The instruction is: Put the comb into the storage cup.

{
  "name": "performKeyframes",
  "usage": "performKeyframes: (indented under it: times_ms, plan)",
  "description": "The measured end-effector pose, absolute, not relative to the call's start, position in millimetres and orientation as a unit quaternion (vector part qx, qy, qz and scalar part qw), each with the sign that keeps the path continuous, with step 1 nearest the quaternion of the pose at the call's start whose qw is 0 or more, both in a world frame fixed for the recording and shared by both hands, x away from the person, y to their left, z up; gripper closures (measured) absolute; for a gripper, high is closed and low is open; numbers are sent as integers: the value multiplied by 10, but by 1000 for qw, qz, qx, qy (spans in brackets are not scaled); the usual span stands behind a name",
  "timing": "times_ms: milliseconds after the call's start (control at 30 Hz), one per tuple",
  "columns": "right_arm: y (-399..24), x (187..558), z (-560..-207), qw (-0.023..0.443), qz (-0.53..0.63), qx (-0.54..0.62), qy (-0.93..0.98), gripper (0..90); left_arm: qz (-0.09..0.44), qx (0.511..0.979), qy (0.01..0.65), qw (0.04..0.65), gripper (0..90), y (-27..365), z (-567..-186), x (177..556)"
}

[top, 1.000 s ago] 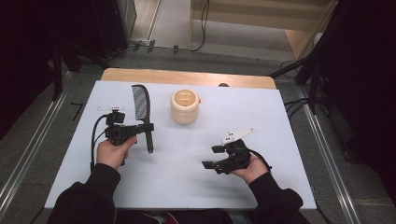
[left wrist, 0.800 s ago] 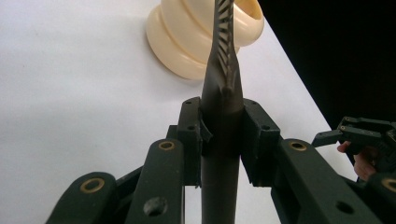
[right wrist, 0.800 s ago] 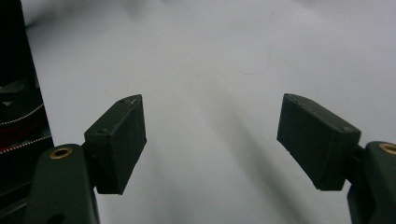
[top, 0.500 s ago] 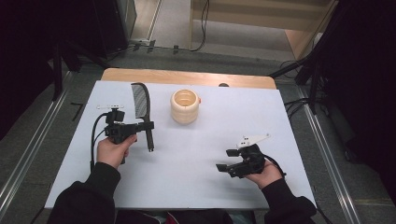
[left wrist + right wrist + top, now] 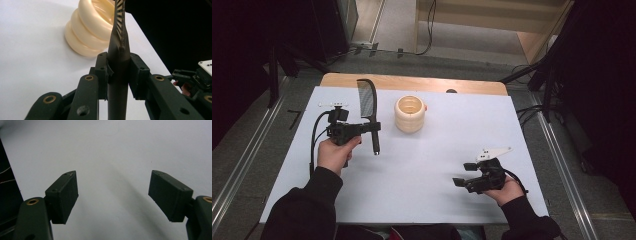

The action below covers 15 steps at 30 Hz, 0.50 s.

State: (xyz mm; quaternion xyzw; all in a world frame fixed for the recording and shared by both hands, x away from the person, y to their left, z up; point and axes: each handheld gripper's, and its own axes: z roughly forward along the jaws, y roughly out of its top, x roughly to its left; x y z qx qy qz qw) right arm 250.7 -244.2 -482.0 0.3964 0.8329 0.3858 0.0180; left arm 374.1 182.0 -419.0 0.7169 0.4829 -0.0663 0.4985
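High view, black comb (image 5: 368, 102), fine teeth, round handle, upright-ish

A cream ribbed ring-shaped holder (image 5: 410, 114) stands on the white table (image 5: 427, 170), toward its far edge.

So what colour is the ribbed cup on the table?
The ribbed cup is cream, seen best in the left gripper view.

On the surface (image 5: 422, 170), the cup (image 5: 410, 114) stands just right of the comb (image 5: 368, 107); the right gripper (image 5: 460, 176) sits well apart, nearer the person.
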Motion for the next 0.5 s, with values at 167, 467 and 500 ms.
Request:
performKeyframes:
  times_ms: [167,467,500]
  plan:
    - [-2487,2482,-4823,17,388,397,832,221,-64,730,470,492,722,1720,-4118,3822]
    - [-2561,2444,-4827,19,385,401,831,221,-57,725,464,505,722,1609,-3934,4019]
    - [-2565,2441,-4830,19,385,401,831,221,-54,726,462,507,722,1597,-3902,4039]
